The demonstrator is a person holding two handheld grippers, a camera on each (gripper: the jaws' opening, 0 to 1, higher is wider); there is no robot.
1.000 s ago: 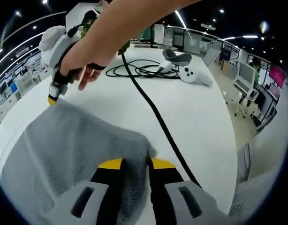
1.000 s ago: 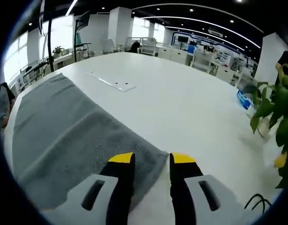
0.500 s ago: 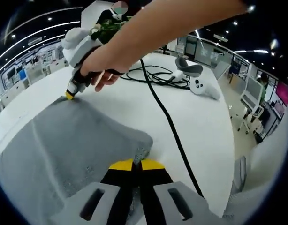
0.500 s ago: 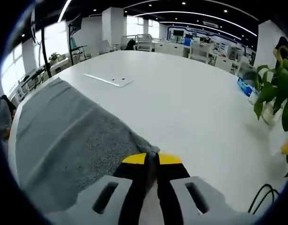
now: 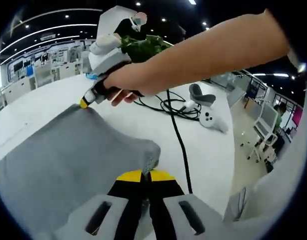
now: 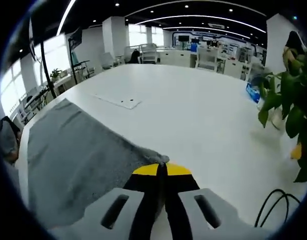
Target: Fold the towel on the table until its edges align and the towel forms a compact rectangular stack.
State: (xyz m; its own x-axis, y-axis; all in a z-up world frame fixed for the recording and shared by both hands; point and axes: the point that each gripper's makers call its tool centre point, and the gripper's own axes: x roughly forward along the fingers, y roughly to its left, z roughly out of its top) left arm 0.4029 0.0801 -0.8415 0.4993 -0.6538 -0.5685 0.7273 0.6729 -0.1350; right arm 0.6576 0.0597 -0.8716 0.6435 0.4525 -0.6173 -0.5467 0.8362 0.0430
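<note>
So both sets of fingers are pinched tight on a corner each of the grey towel (image 5: 68, 160), w/ no gap showing between the yellow tips. Left gripper (image 5: 142, 176) has one corner bunched up; right gripper (image 6: 161, 170) has the neighbouring corner along the same short edge, also visible from the left gripper view at (image 5: 85, 103). Towel lies flat on the white table (image 6: 193, 110), its far end near the table's edge.

Risks, as I judge them: thin pinch could slip mid-lift, or uneven pull skews the fold so edges don't line up. Black cable (image 5: 177, 135) runs just beside my left corner and might snag.
</note>
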